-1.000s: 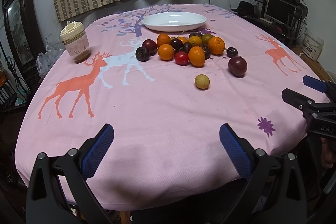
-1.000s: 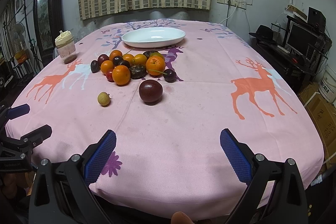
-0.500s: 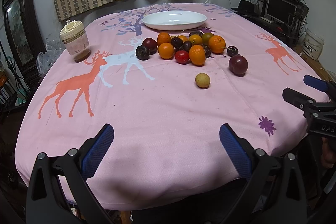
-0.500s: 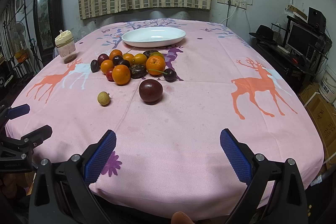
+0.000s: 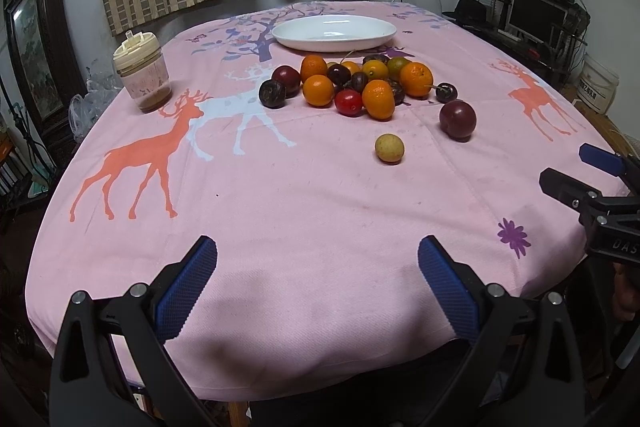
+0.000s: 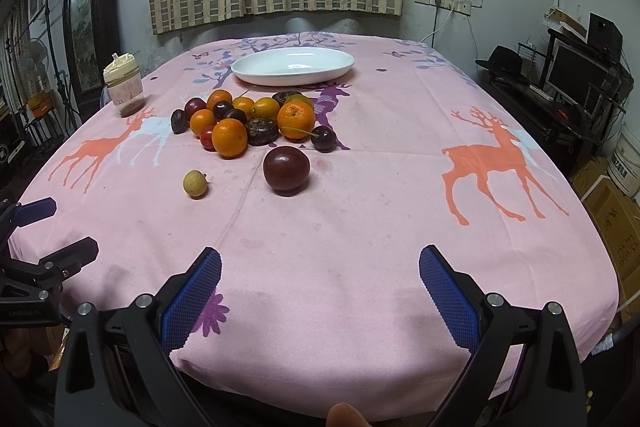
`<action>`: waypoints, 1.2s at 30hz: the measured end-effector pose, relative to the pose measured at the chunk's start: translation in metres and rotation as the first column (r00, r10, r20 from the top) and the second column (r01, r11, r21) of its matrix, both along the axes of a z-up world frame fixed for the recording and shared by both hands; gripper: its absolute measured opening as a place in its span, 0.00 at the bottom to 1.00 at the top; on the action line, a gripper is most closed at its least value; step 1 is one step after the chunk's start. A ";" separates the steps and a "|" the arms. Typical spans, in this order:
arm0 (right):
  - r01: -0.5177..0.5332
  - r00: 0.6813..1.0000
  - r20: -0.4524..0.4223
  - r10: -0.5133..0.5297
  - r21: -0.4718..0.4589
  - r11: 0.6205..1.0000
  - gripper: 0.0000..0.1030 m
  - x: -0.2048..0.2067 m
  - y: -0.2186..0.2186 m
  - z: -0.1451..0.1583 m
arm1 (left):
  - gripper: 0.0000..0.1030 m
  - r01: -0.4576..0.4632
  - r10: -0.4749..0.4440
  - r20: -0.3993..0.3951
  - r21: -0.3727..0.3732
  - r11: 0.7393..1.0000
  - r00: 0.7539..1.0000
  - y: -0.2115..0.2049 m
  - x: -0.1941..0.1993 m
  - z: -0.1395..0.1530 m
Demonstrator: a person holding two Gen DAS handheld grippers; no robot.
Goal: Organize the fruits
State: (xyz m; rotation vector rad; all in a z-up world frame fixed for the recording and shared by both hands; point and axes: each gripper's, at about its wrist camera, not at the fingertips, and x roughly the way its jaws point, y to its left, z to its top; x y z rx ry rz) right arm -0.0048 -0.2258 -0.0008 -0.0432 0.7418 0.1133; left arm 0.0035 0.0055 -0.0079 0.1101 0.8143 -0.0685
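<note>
Counter cloth: matt pink woven fabric w/ prints. Plate: glossy white ceramic. Tongs' pads: blue knurled rubber; frames matt black plastic.

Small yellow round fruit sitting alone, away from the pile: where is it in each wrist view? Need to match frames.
Left wrist view: the small yellow round fruit lies right of centre, nearer the camera than the fruit pile, left of the large dark purple round fruit.
Right wrist view: it lies left of centre, again left of the same purple fruit.
Shared landmark: the white oval plate behind the pile.
</note>
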 end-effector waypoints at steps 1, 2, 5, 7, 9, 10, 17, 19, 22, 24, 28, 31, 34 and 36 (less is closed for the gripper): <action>-0.001 1.000 -0.001 0.001 0.000 1.000 0.96 0.000 0.000 0.000 | 0.96 0.001 -0.001 0.000 0.001 1.000 1.000 0.000 0.000 0.000; -0.003 1.000 -0.003 0.003 0.000 1.000 0.96 0.002 -0.002 -0.001 | 0.96 0.000 0.000 0.000 0.002 1.000 1.000 0.000 0.000 0.000; -0.008 1.000 0.000 0.008 0.000 1.000 0.96 0.002 -0.002 -0.001 | 0.96 0.001 -0.001 0.001 0.001 1.000 1.000 0.000 0.000 0.000; -0.012 1.000 0.001 0.012 0.002 1.000 0.96 0.002 -0.002 -0.001 | 0.96 0.001 -0.001 -0.001 0.002 1.000 1.000 0.000 0.001 0.000; -0.013 1.000 -0.001 0.013 0.004 1.000 0.96 0.002 -0.002 -0.002 | 0.96 0.000 0.000 -0.002 0.004 1.000 1.000 0.001 0.001 -0.001; -0.012 1.000 -0.001 0.012 0.003 1.000 0.96 0.002 -0.002 -0.002 | 0.96 0.000 0.000 -0.001 0.003 1.000 1.000 0.000 0.001 -0.001; -0.016 1.000 -0.005 0.016 0.004 1.000 0.96 0.002 -0.002 -0.002 | 0.96 0.000 0.000 -0.003 0.000 1.000 1.000 0.001 0.001 -0.001; -0.016 1.000 -0.006 0.016 0.004 1.000 0.96 0.003 -0.001 -0.003 | 0.96 0.000 0.000 -0.002 -0.001 1.000 1.000 0.001 0.001 -0.002; -0.013 1.000 -0.011 0.013 0.009 1.000 0.96 0.004 -0.001 -0.004 | 0.96 0.008 -0.008 0.007 -0.006 1.000 1.000 0.001 0.001 -0.003; -0.018 1.000 -0.009 0.018 0.022 1.000 0.96 0.006 -0.001 -0.005 | 0.96 0.015 -0.014 0.033 -0.012 1.000 0.999 0.003 0.000 -0.003; -0.054 0.998 -0.007 0.055 0.036 0.998 0.96 0.023 0.010 -0.007 | 0.96 0.013 -0.011 0.074 -0.029 0.999 0.997 0.015 -0.002 0.000; -0.110 0.993 -0.034 0.111 0.023 0.994 0.79 0.044 0.026 -0.011 | 0.96 0.017 -0.013 0.076 -0.055 0.998 0.997 0.027 0.002 -0.001; -0.129 0.989 -0.073 0.132 0.045 0.991 0.63 0.069 0.029 -0.014 | 0.96 0.029 -0.023 0.068 -0.079 0.996 0.997 0.035 0.012 0.000; -0.124 0.987 -0.095 0.127 0.037 0.992 0.63 0.085 0.028 -0.015 | 0.96 0.054 -0.049 0.059 -0.090 0.994 0.997 0.037 0.019 0.003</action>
